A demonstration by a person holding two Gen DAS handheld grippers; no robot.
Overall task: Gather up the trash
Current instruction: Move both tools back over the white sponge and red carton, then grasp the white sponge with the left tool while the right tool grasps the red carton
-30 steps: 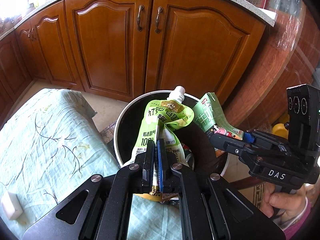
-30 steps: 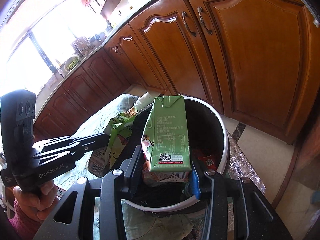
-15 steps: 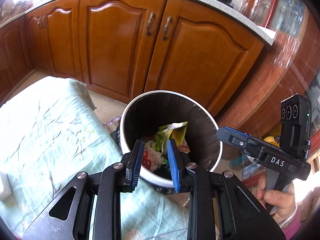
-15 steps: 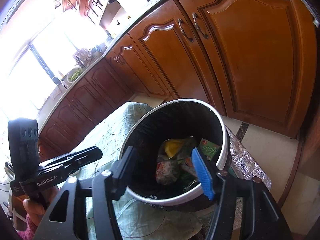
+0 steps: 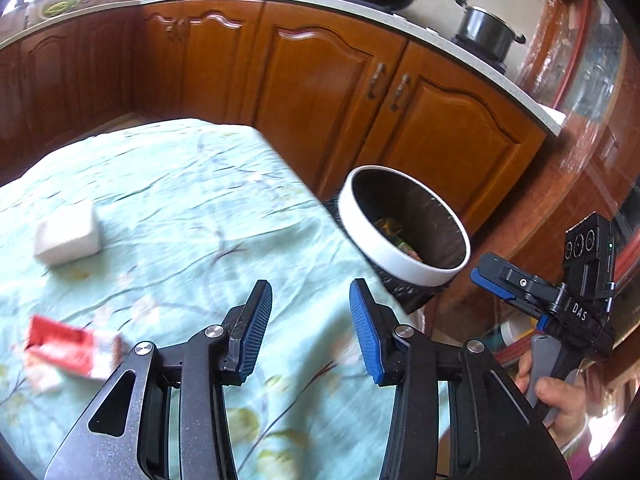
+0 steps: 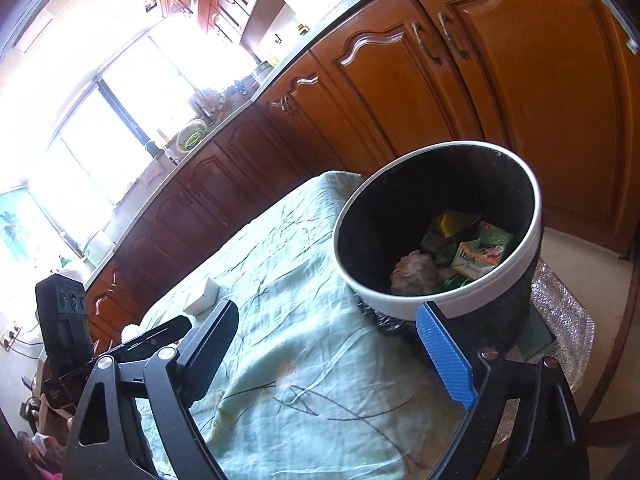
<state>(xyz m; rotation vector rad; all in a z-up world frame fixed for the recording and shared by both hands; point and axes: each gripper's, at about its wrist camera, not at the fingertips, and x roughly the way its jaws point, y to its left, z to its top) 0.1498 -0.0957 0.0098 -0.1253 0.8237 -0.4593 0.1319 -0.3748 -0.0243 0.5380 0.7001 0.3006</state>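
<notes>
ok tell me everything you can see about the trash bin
The trash bin is round, with a wide white rim and a black liner whose plastic bunches below the rim. It stands upright on the floor, open-topped, against the corner of the cloth-covered table, before the wooden cabinets. At its bottom lie crumpled wrappers and a green carton.

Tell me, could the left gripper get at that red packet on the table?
Probably yes. The left gripper is open and empty, and the red packet lies in the open on the cloth, off to its left, with nothing between them.
</notes>
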